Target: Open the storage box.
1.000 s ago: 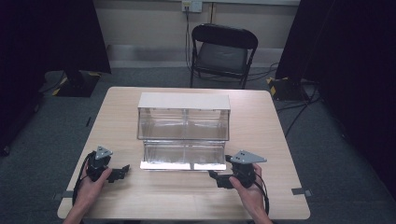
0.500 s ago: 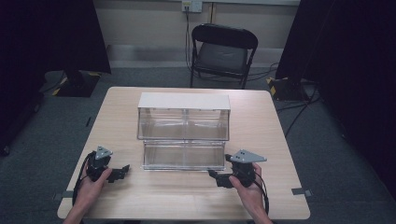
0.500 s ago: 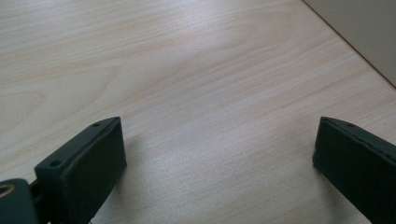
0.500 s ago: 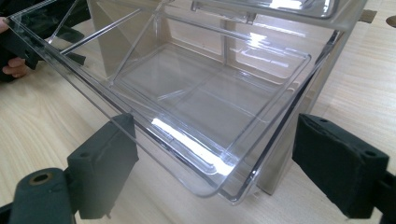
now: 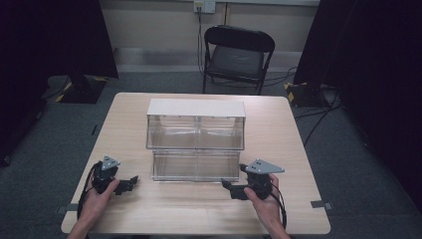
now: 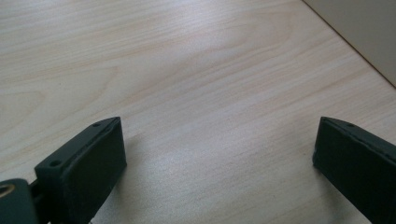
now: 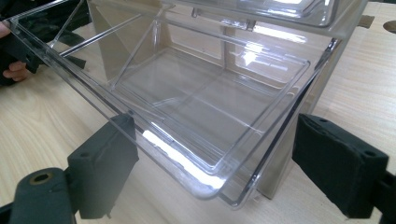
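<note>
Grippers first: my left gripper [image 6: 219,135] rests low over the bare table [image 6: 187,70] near its front left corner, jaws wide apart and nothing between them. My right gripper [image 7: 219,140] sits at the front right, also with its jaws apart. They straddle the near corner of the lower bin [image 7: 196,107], and I see neither pad pressing on the clear rim.

That bin is the thing in hand. It stands tipped forward out of the rack, empty, mouth towards me, in the middle of the table just ahead of both grippers. Above and behind it the upper bin [image 5: 195,130] is shut under the white top [image 5: 195,107].

I judge this to be the step of getting a hold on the open bin's front edge. Next I would close the right jaws on that rim, square on, since clear plastic is slick, then swing the bin on its hinge without dragging the rack.

Beyond the table stands a chair [image 5: 236,55].
</note>
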A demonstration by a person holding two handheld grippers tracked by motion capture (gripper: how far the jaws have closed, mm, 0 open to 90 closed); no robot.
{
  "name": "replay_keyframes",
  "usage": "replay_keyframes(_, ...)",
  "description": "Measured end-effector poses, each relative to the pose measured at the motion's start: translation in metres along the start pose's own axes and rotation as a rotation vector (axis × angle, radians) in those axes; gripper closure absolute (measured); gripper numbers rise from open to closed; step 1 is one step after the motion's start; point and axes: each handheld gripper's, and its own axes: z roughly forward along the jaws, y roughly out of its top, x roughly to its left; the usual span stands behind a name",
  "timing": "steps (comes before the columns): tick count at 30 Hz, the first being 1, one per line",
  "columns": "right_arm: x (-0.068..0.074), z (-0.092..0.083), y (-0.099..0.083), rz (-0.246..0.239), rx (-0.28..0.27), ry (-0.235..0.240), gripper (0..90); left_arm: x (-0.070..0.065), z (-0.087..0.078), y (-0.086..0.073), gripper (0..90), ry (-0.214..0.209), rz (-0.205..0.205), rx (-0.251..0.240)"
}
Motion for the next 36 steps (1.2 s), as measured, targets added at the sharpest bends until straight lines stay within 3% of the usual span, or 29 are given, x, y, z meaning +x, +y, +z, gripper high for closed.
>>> replay_keyframes(36, -0.0007, -0.0042, 0.0084, 0.017, -0.034, 0.01, 13.9, -0.0001, 0.0, 0.0, 1.9, 0.0, -0.001, 0.0)
